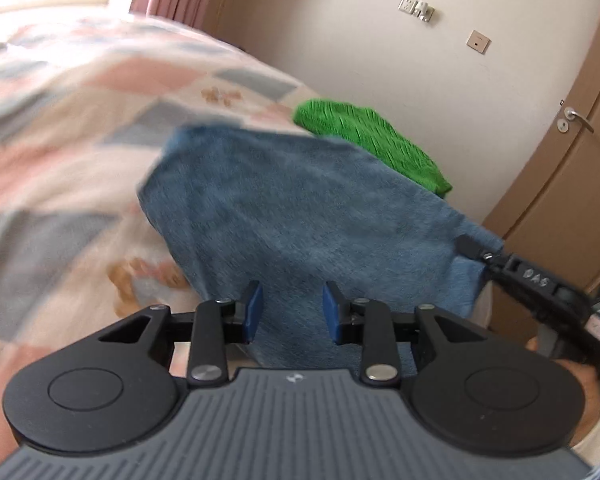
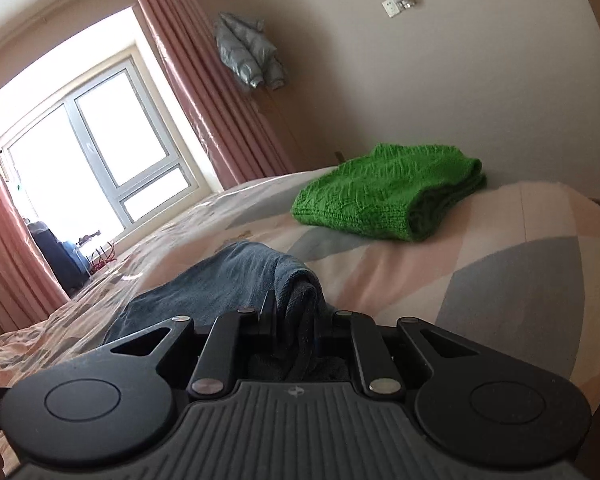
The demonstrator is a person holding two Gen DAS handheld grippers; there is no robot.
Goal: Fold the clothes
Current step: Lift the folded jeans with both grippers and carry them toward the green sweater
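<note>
The blue cloth [image 1: 300, 208] lies on the bed [image 1: 60, 120], near a folded green knit [image 2: 384, 196]. The right gripper [image 2: 296, 320] clamps its bunched edge; the left gripper [image 1: 292, 312] hovers over it, jaws apart. Take the opposite corner, then lift both evenly to keep the fold square.

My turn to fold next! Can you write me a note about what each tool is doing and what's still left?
Left tool: open, holding nothing, fingers just above the fuzzy blue garment.
Right tool: shut on a bunched edge of that blue garment.
The garment lies partly folded on the pastel patchwork bedspread.
Done: the bright green knitted sweater sits folded near the wall.
Left: finish folding the blue one.
</note>
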